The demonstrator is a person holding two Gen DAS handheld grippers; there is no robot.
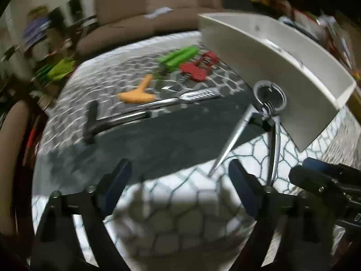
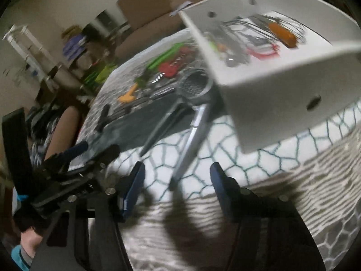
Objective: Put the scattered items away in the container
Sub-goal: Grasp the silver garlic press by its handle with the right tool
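A white box [image 1: 266,54] stands on the patterned cloth at the right; the right wrist view shows its wall [image 2: 270,85] and several utensils lying inside it. A metal press with two long handles [image 1: 268,117] lies against the box; it also shows in the right wrist view [image 2: 191,113]. Behind it lie an orange T-shaped tool [image 1: 137,92], a green tool [image 1: 178,56], a red tool [image 1: 198,66], a metal utensil [image 1: 194,96] and a black-handled tool [image 1: 94,119]. My left gripper [image 1: 180,176] is open and empty before the press handles. My right gripper [image 2: 177,178] is open around the tip of one handle.
A brown sofa [image 1: 146,13] stands behind the table. Cluttered shelves [image 1: 38,38] are at the left. My right gripper's body [image 1: 327,180] shows at the left view's right edge. My left gripper's body [image 2: 67,169] shows in the right view's left.
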